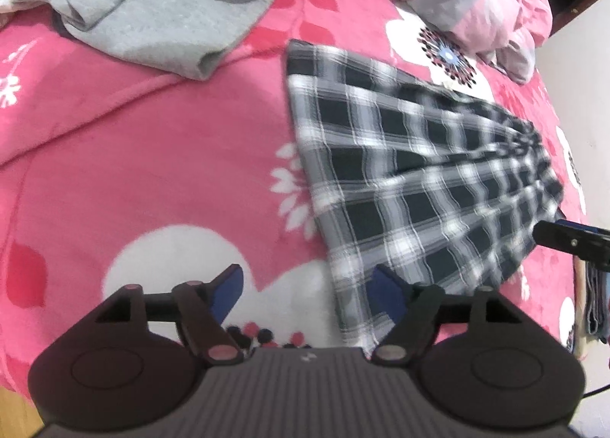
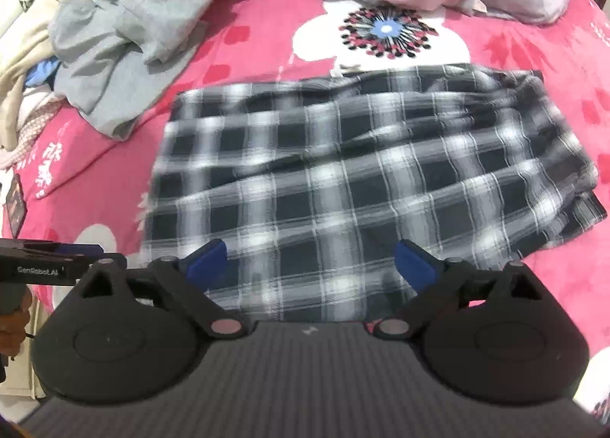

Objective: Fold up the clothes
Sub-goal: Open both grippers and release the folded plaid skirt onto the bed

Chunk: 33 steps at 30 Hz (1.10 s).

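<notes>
Black-and-white plaid garment [image 2: 354, 171], folded flat, slightly rumpled, spread on pink floral blanket [image 2: 236, 45]

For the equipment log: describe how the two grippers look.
Both match: the left gripper and right gripper have matte black rounded housings, a ribbed grey centre body, black linkage arms with silvery pivot pins and blue fingers. White "GenRobot.AI" lettering marks the left gripper's side.

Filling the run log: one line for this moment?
plaid garment: flat on pink blanket | left gripper: open, empty | right gripper: open, empty
</notes>
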{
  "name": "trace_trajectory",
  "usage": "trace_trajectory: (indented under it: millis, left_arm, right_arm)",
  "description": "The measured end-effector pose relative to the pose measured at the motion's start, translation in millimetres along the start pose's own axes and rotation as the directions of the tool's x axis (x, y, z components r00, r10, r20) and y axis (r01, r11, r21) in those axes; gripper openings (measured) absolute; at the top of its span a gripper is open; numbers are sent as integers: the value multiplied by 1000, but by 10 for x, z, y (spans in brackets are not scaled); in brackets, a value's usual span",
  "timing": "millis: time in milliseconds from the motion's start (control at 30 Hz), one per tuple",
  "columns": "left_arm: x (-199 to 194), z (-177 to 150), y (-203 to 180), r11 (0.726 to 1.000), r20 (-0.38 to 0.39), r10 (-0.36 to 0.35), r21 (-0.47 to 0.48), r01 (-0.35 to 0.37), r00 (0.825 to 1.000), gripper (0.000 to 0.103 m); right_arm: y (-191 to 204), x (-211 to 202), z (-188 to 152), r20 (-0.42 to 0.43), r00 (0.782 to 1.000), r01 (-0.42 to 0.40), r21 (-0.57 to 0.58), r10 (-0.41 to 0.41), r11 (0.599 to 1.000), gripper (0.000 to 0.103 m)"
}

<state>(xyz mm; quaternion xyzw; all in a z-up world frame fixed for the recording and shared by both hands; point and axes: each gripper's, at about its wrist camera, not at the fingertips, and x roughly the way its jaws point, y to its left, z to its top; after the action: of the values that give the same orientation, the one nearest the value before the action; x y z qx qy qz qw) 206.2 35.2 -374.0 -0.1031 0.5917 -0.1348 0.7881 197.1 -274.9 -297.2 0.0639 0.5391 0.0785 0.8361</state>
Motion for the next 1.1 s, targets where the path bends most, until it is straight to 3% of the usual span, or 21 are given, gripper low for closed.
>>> trace_trajectory:
  millis: [200,633,767,933,1100]
  left_arm:
    - [-51,24,-29,999,35,-9,31,8,999,88]
    - [-108,56,-140,996,84,-23,91,15,996,95]
    - [-106,24,-253,989,89,-21,146,7,996,95]
    - [-93,-52,-504,959,66,-58,280,37,996,95]
    - [-28,-188,-842,901,42,-94,429,67,995,93]
  right_arm:
    - [69,-72,15,82,996,40,9,-41,999,99]
    - [16,-91,-1,113,992,55,58,-61,997,102]
    - [3,-91,-72,84,993,85,36,-88,996,101]
    - [-51,-85,-176,19,990,136,33,-137,990,101]
    - [-245,-126,-378,-55,984,179,166,-172,970,101]
